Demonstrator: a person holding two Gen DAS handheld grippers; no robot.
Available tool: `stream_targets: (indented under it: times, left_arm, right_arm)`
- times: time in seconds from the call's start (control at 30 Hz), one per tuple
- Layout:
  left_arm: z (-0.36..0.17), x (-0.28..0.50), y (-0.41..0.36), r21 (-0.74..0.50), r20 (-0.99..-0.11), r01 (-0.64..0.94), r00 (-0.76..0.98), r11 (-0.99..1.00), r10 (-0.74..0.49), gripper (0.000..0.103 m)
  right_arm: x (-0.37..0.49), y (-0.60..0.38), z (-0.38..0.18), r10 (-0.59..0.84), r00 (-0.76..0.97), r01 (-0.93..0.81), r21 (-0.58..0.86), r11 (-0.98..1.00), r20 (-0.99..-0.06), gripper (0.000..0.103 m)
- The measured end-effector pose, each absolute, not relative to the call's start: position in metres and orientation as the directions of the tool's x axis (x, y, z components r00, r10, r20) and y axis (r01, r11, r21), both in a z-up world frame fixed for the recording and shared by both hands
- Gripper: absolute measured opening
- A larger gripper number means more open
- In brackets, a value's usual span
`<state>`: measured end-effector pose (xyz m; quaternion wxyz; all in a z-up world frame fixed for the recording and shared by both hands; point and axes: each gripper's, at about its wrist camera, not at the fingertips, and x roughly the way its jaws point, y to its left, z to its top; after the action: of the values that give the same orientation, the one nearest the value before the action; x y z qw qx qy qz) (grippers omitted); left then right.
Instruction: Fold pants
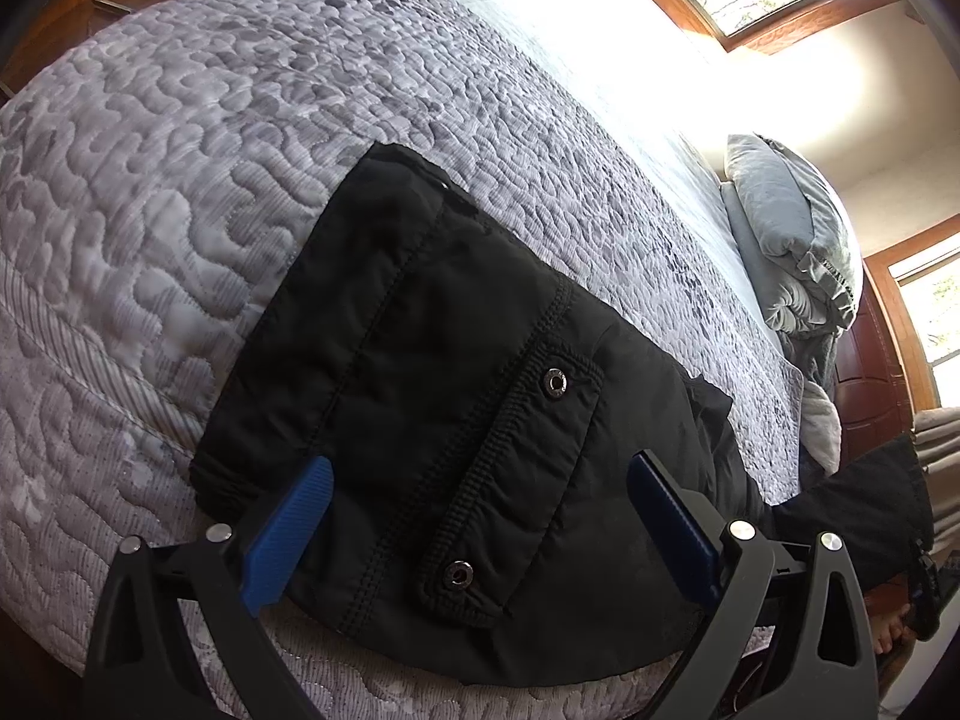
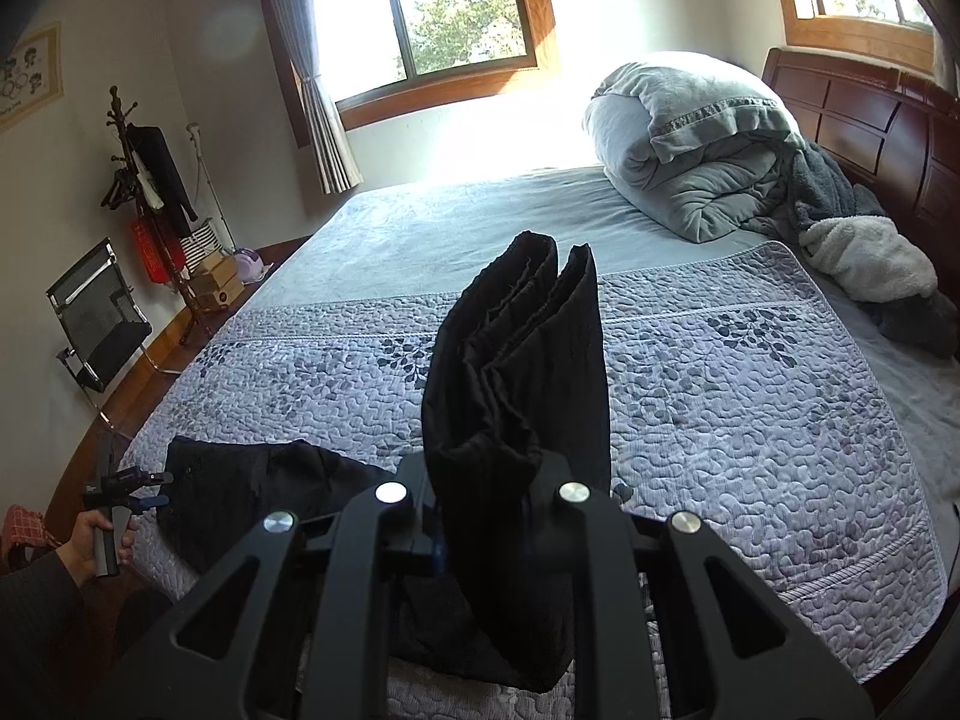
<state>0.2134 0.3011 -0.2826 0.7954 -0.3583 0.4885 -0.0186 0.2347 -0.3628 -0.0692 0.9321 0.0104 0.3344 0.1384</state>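
Black pants (image 1: 432,396) lie on the grey quilted bedspread (image 1: 180,180) near the bed's edge, waistband and a snap-button pocket toward the left wrist camera. My left gripper (image 1: 480,528) is open, its blue pads (image 1: 288,534) on either side of the waist end, just above the fabric. It also shows at the far left of the right wrist view (image 2: 153,489). My right gripper (image 2: 483,516) is shut on the bunched leg ends of the pants (image 2: 522,372) and holds them up above the bed; the rest of the pants (image 2: 252,480) lies flat to the left.
A rolled grey duvet (image 2: 690,150) and a fleece blanket (image 2: 864,258) lie near the wooden headboard (image 2: 870,120). A coat rack (image 2: 144,180), a chair (image 2: 96,318) and boxes stand on the floor left of the bed.
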Motion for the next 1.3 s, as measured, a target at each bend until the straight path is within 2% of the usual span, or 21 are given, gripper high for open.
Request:
stream_targets:
  times: [0.77,1.13,1.3]
  left_arm:
    - [-0.283,0.209,0.309,-0.627,-0.734,-0.301,0.537,0.718,-0.416,0.099]
    - [-0.283,0.208,0.309,-0.636,-0.726,-0.295,0.541,0.713,-0.424,0.099]
    - [-0.283,0.207,0.31,-0.64,-0.722,-0.29,0.542,0.711,-0.43,0.099]
  right_arm:
    - [0.23,-0.264,-0.116,0.27,0.661,-0.369,0.009,0.929,-0.7,0.015]
    - [0.212,-0.196,-0.173,0.177,0.645,-0.454,-0.186,0.871,-0.743,0.015]
    - [0.209,-0.182,-0.192,0.17,0.622,-0.482,-0.202,0.852,-0.765,0.015]
